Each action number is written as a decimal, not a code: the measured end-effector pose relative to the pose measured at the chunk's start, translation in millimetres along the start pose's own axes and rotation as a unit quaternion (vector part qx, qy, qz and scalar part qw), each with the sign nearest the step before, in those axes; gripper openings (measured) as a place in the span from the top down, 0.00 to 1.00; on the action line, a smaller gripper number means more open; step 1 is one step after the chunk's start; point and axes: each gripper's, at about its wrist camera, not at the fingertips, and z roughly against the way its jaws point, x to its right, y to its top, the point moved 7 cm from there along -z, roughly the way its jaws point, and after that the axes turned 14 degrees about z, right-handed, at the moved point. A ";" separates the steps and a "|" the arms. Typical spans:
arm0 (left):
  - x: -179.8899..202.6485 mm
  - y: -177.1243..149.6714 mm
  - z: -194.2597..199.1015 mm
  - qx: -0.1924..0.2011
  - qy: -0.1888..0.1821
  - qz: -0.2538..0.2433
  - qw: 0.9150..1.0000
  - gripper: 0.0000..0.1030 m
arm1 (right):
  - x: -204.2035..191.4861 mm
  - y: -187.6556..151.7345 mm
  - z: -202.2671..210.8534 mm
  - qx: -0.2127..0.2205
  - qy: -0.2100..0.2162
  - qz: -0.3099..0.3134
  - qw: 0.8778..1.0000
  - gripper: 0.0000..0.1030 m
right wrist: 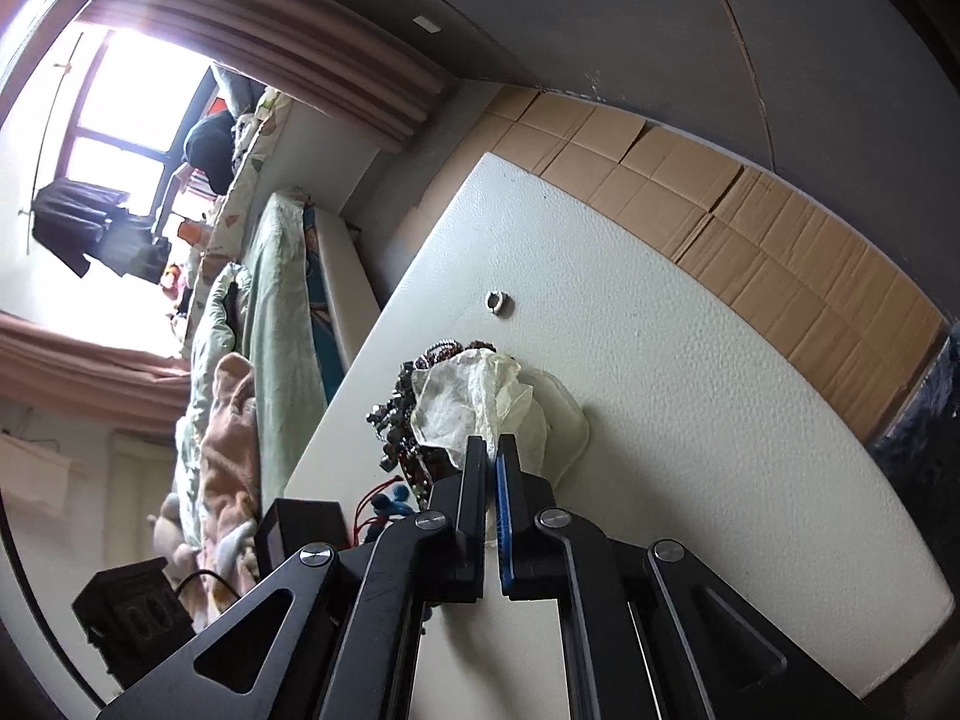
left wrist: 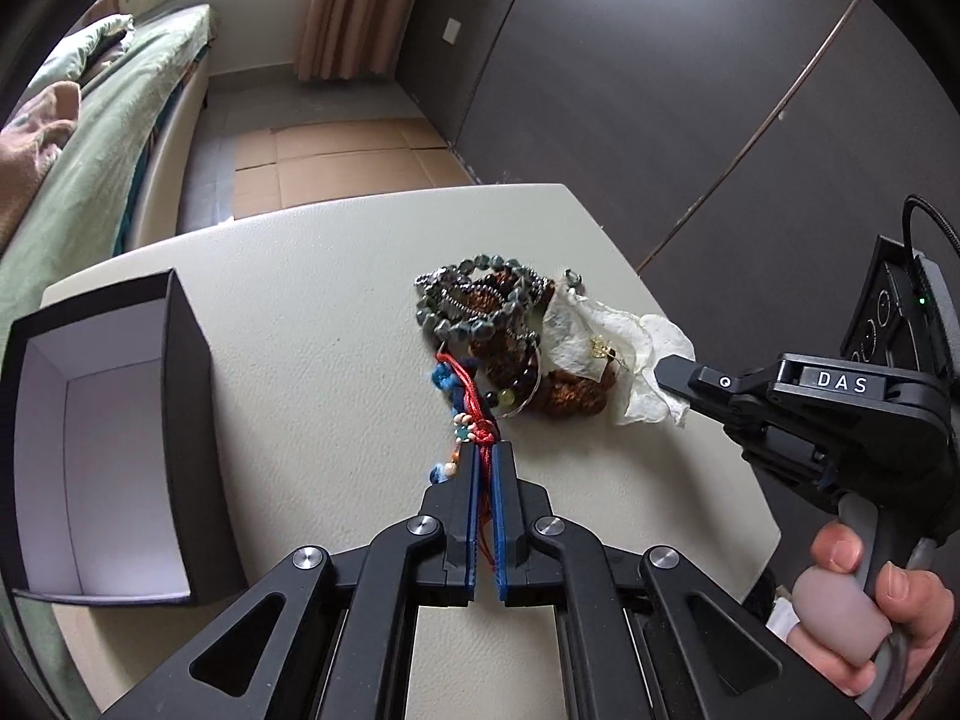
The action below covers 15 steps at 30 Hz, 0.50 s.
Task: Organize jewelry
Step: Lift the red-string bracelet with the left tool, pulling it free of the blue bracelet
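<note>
A tangled pile of jewelry [left wrist: 486, 312] lies on the white table [left wrist: 312, 312]: grey-green bead strands, brown beads, a red and blue cord bracelet [left wrist: 474, 408]. My left gripper [left wrist: 487, 450] is shut on the red cord of that bracelet. A crumpled white tissue [left wrist: 606, 348] lies on the pile's right side. My right gripper [left wrist: 666, 375] is shut on the tissue, also in the right wrist view [right wrist: 474, 402]. A small silver ring [right wrist: 497, 302] lies alone on the table beyond the pile [right wrist: 396, 414].
An open black box [left wrist: 102, 420] with a white inside stands at the table's left, near the front edge. A bed with green bedding [left wrist: 90, 156] is beyond on the left. Cardboard sheets [left wrist: 336, 156] cover the floor. A dark wall panel [left wrist: 690, 90] is at right.
</note>
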 end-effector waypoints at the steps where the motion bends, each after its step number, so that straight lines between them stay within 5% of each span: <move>1: -1.0 -1.9 1.1 -0.002 -0.002 0.002 1.000 0.97 | 1.4 -3.1 0.5 -0.003 0.001 -0.001 1.000 0.95; 5: 1.4 -10.0 8.6 -0.021 -0.058 0.023 0.998 0.97 | -0.2 -9.1 6.9 -0.003 0.007 0.005 1.000 0.95; 11: -2.6 -10.3 17.3 -0.004 -0.050 0.029 0.998 0.97 | 4.0 -13.8 19.8 0.002 0.007 0.013 1.000 0.95; 15: -14.7 -10.1 15.9 0.007 -0.008 0.034 0.999 0.97 | 9.9 -17.3 26.0 0.002 0.006 0.010 1.000 0.95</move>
